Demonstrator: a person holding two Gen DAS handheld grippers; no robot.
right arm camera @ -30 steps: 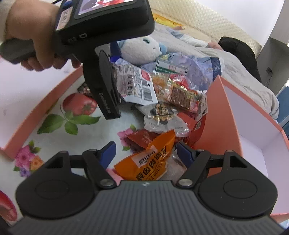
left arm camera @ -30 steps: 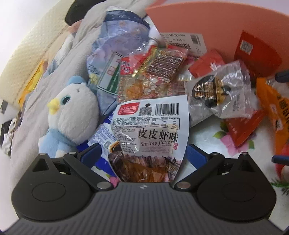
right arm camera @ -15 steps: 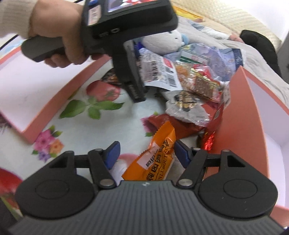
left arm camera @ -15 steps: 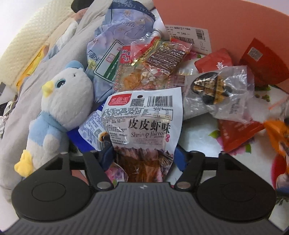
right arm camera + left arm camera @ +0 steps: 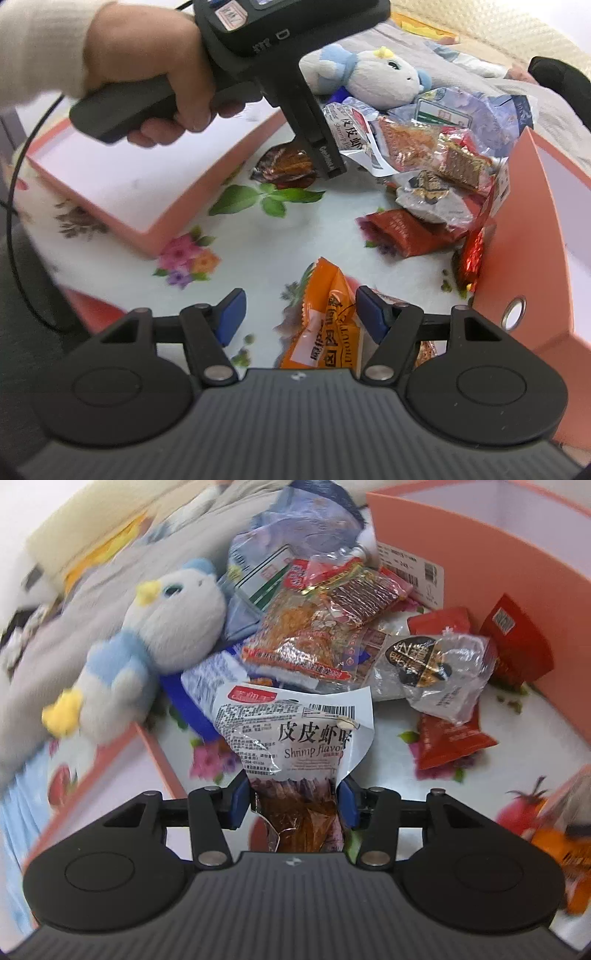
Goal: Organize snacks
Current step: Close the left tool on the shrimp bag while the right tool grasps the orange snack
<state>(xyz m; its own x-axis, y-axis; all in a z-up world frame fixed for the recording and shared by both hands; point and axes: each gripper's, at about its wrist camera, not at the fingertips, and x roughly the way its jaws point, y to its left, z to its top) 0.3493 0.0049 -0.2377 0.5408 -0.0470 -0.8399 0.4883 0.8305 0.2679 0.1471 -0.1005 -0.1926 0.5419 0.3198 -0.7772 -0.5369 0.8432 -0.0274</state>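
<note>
At the left of your left wrist view lies a plush penguin, pale grey with a blue scarf and yellow beak, tilted on a grey blanket. In your right wrist view the same toy sits at the upper centre. You see a flowered tablecloth across the middle, and a dark cushion at the upper right edge.

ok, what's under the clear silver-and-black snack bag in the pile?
The clear bag lies on a red packet, whose lower half sticks out onto the floral cloth. The red packet's upper part is covered.
</note>
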